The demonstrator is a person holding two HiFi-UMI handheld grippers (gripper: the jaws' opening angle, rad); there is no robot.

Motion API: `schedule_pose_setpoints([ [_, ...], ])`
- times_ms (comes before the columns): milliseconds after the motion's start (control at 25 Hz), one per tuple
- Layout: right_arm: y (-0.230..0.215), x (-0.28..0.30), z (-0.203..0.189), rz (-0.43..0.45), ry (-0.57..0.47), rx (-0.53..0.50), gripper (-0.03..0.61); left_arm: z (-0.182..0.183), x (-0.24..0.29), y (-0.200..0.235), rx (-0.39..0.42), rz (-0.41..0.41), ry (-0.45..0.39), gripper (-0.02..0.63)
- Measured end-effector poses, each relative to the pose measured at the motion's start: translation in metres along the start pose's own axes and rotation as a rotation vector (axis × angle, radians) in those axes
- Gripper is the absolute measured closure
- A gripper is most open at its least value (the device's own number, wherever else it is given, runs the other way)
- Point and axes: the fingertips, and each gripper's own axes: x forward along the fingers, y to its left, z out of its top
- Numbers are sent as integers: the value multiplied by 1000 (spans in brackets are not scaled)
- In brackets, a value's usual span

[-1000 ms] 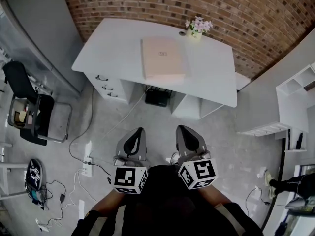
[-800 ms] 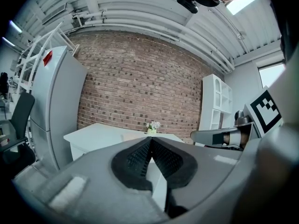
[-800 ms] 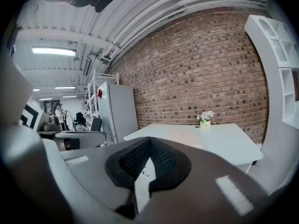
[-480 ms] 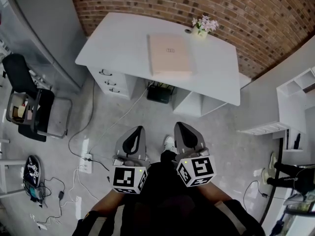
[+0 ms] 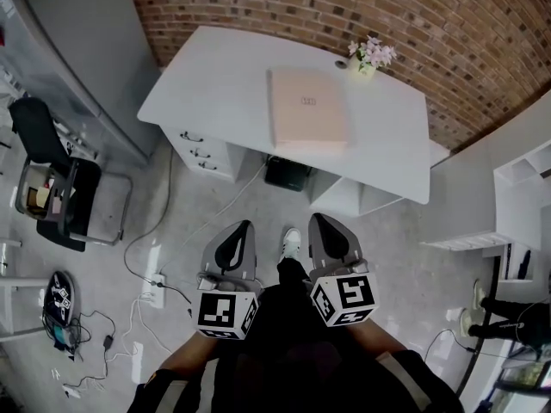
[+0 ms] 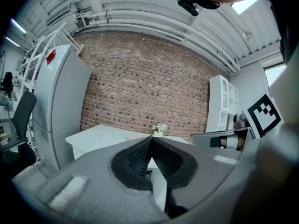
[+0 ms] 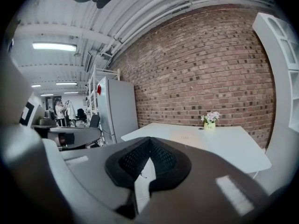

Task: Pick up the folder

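Note:
A pale pink folder lies flat on the white desk, toward its back and slightly right of centre. Both grippers are held out over the floor well short of the desk. My left gripper is shut with nothing between its jaws, and my right gripper beside it is shut and empty too. In the right gripper view the folder shows as a thin slab on the desk top. The left gripper view has my closed jaws hiding most of the desk.
A small vase of flowers stands at the desk's back edge by the brick wall. Drawers and a dark box sit under the desk. An office chair, floor cables and white shelving flank the walkway.
The desk and folder have slid lower and to the right in the head view as I move toward them. Both grippers stay shut, side by side.

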Motion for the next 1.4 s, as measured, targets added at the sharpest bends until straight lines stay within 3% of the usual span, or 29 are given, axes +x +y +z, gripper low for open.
schedule_pose_setpoints([
  [520,-78,93,13,41,60,-1,575,6,123,5,-15,34,50,617],
  [920,-136,148,22,104,82,4,575,15,213,-9,30,52,82,617],
  [1400,-187,164,22,114,107,17,575,12,257,-30,56,66,121,617],
])
